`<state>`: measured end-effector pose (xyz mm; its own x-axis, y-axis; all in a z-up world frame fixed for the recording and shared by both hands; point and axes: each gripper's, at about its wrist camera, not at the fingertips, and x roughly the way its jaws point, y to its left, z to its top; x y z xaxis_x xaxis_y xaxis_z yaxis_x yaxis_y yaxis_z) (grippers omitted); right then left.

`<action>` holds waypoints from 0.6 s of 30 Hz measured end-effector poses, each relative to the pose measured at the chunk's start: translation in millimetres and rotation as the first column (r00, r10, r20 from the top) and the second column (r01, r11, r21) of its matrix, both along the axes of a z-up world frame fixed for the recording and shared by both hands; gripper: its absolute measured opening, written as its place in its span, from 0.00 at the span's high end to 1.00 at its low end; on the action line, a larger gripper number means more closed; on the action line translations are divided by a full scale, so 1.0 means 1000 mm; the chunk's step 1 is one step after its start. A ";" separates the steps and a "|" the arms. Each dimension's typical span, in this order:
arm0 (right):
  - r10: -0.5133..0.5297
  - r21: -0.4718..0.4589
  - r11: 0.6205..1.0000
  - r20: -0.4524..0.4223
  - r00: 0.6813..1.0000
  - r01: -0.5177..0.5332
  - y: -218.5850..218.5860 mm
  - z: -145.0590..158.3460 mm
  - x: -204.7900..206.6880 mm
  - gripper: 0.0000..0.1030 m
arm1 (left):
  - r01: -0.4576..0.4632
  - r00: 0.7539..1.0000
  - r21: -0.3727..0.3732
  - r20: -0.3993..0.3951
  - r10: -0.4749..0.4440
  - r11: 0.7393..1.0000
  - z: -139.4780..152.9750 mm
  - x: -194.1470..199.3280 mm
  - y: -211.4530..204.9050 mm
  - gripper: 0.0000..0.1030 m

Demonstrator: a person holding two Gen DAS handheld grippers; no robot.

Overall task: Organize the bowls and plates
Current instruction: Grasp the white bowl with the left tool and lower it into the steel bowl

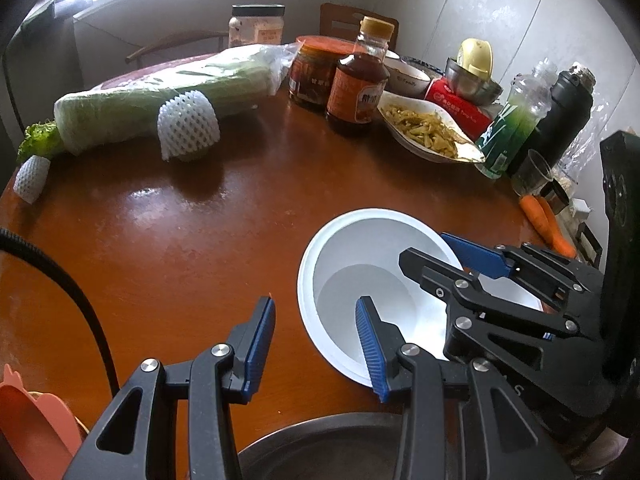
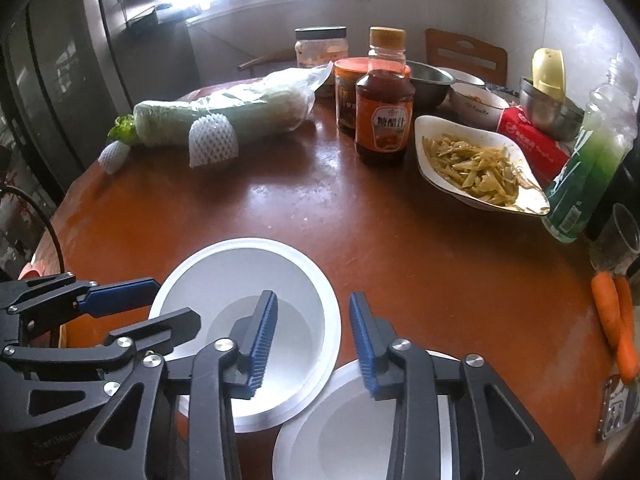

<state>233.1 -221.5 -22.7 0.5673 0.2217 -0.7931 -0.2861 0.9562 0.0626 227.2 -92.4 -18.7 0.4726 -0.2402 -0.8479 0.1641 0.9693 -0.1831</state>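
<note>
A white bowl (image 1: pixel 360 240) (image 2: pixel 240 268) sits on the brown round table (image 2: pixel 400 260) near its front edge. My left gripper (image 1: pixel 316 344) straddles the bowl's left rim, one finger inside and one outside, open, with bare table showing beside the outer pad. It also shows at the left of the right wrist view as the left gripper (image 2: pixel 178 302). My right gripper (image 2: pixel 314 344) (image 1: pixel 422 246) straddles the opposite rim the same way, and a gap shows at the outer pad. A second pale shallow dish (image 2: pixel 344 432) (image 1: pixel 320 444) lies closest to me, its edge under the bowl's rim.
Along the back stand a wrapped cabbage (image 1: pixel 160 96), foam nets (image 1: pixel 188 126), a sauce bottle (image 2: pixel 384 112), jars (image 1: pixel 308 72), a white dish of shredded vegetables (image 2: pixel 476 164), steel bowls (image 2: pixel 552 112), a red box (image 2: pixel 532 140) and a green bottle (image 2: pixel 588 168). Carrots (image 2: pixel 612 316) lie at the right edge.
</note>
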 end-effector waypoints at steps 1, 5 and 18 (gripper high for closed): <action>0.003 0.000 1.000 -0.003 1.000 -0.003 0.001 -0.001 0.000 0.71 | -0.001 1.000 -0.001 -0.005 0.001 1.000 -0.001 0.000 -0.001 0.60; 0.011 0.006 1.000 -0.009 1.000 -0.011 0.003 -0.003 0.001 0.73 | 0.008 1.000 -0.021 -0.018 -0.009 1.000 -0.003 0.001 -0.002 0.70; 0.018 0.066 0.998 0.043 0.999 -0.021 0.009 0.019 -0.006 0.74 | -0.028 0.998 -0.047 0.053 0.031 0.998 0.018 -0.005 0.015 0.72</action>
